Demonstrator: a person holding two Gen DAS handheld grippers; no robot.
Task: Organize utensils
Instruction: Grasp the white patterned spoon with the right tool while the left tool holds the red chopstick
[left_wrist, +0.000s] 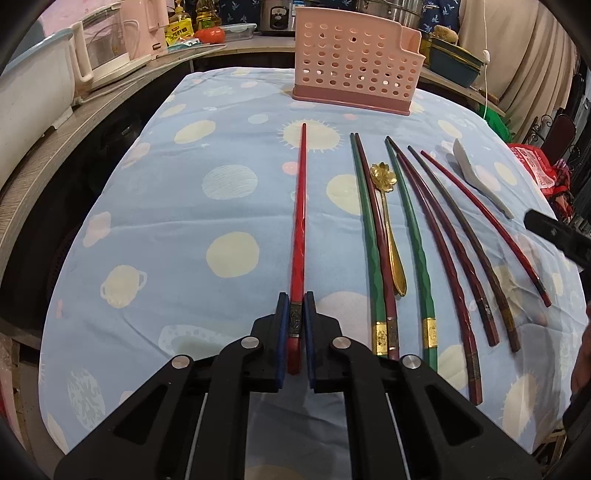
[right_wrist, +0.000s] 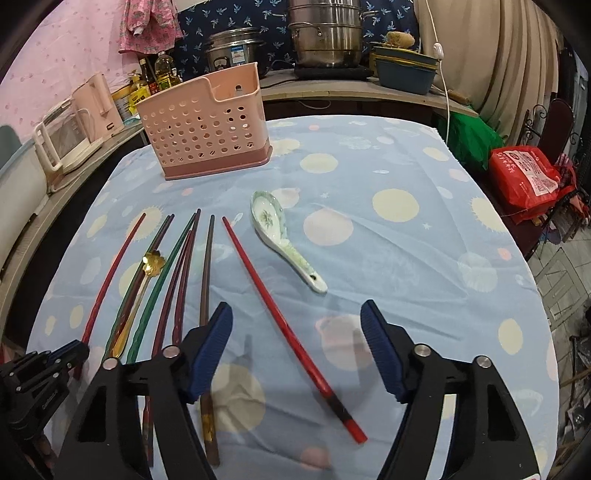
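Note:
My left gripper (left_wrist: 295, 299) is shut on the thick end of a red chopstick (left_wrist: 299, 221), which points toward the pink perforated utensil holder (left_wrist: 354, 62) at the far end of the table. Several more chopsticks, green (left_wrist: 369, 229), dark red (left_wrist: 439, 236) and brown, lie side by side to its right with a gold flower spoon (left_wrist: 388, 218) among them. My right gripper (right_wrist: 295, 332) is open above another red chopstick (right_wrist: 291, 332). A white ceramic spoon (right_wrist: 284, 240) lies beyond it. The left gripper shows at the lower left of the right wrist view (right_wrist: 70, 350).
The table wears a light blue cloth with pale circles (left_wrist: 184, 206). A counter with a kettle (left_wrist: 103, 48), bottles, a rice cooker (right_wrist: 232, 48), a steel pot (right_wrist: 325, 33) and blue basins (right_wrist: 406, 70) runs behind. A red bag (right_wrist: 528, 177) sits to the right.

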